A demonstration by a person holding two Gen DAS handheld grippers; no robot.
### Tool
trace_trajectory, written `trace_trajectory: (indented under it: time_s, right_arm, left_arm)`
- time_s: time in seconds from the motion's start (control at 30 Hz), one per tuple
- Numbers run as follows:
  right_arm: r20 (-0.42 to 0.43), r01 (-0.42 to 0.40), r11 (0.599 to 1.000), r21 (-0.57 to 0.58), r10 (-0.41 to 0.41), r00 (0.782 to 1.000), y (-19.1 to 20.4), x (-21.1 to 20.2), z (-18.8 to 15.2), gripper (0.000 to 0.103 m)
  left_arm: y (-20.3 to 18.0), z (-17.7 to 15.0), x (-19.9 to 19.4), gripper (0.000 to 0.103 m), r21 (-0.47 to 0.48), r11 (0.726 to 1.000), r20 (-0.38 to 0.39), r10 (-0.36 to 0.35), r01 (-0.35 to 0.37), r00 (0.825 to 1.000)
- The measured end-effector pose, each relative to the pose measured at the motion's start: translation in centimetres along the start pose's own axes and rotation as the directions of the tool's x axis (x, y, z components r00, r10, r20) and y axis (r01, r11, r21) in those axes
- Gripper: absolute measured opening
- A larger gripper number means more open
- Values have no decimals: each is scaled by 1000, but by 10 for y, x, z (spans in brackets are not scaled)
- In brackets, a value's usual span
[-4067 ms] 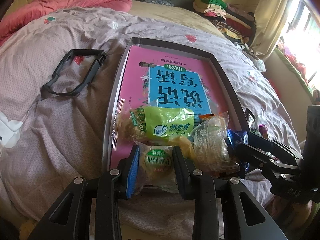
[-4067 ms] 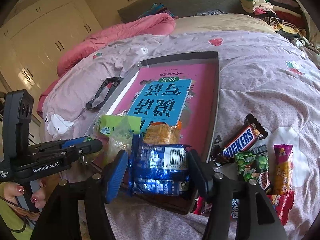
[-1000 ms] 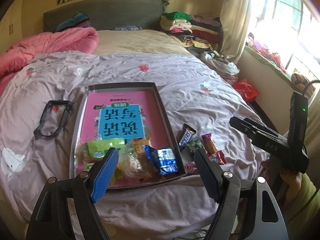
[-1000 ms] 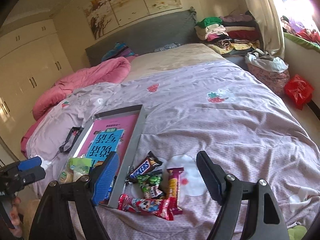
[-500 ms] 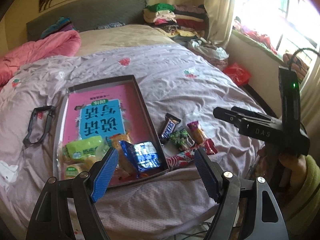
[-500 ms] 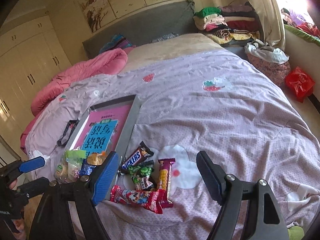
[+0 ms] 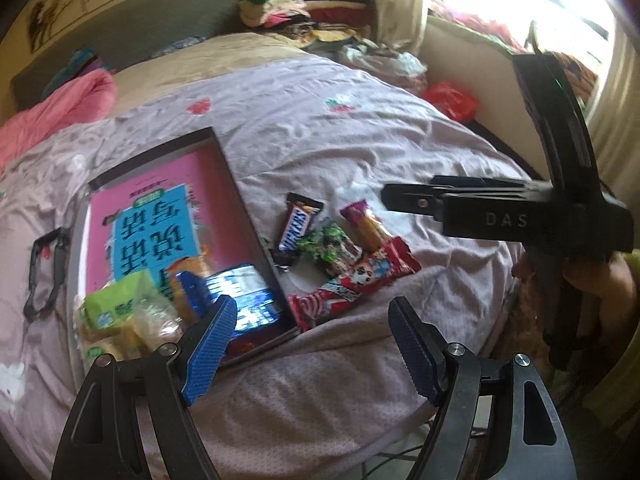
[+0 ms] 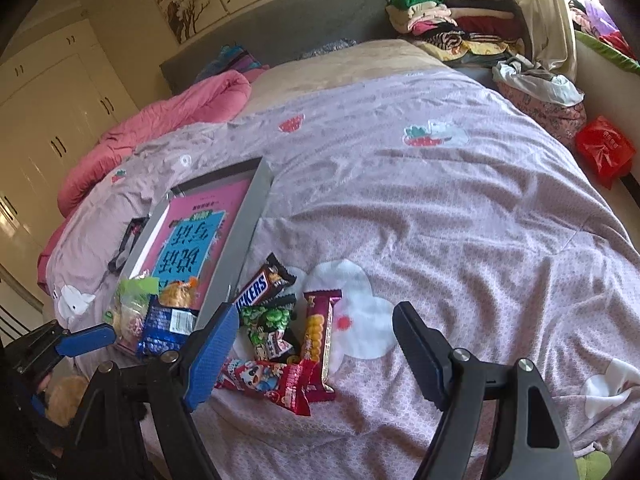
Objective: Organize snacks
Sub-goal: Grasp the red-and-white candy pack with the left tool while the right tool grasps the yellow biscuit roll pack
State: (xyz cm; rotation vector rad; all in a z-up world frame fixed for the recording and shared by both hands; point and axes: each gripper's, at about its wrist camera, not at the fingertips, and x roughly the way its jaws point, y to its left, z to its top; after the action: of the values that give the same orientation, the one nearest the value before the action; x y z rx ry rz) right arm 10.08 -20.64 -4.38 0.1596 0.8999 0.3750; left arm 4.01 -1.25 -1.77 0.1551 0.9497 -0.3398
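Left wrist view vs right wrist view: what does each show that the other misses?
Only left wrist: the right gripper, open and empty, over the bed's edge. Only right wrist: white wardrobe doors and the left gripper's blue fingertip. Both: grey rectangular tray with snacks at its near end, brown Snickers bar and red wrapped snacks loose on the lilac quilt.
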Motion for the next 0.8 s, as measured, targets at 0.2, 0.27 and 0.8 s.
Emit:
trace_trajectory:
  time_s: [0.2, 0.27, 0.8]
  right_arm:
    - [-43, 6, 1000, -28, -7, 999, -1, 14, -6, 64]
    - [-62, 1, 999, -34, -3, 998, 0, 19, -8, 59]
    - [-153, -33, 999, -25, 28, 988, -7, 52, -11, 32]
  left_arm:
    - [-14, 6, 19, 79, 90, 996, -33, -26, 29, 999]
    - [-15, 8, 24, 79, 103, 994, -42, -29, 33, 999]
    - [-22, 17, 67, 78, 172, 979, -143, -85, 110, 986]
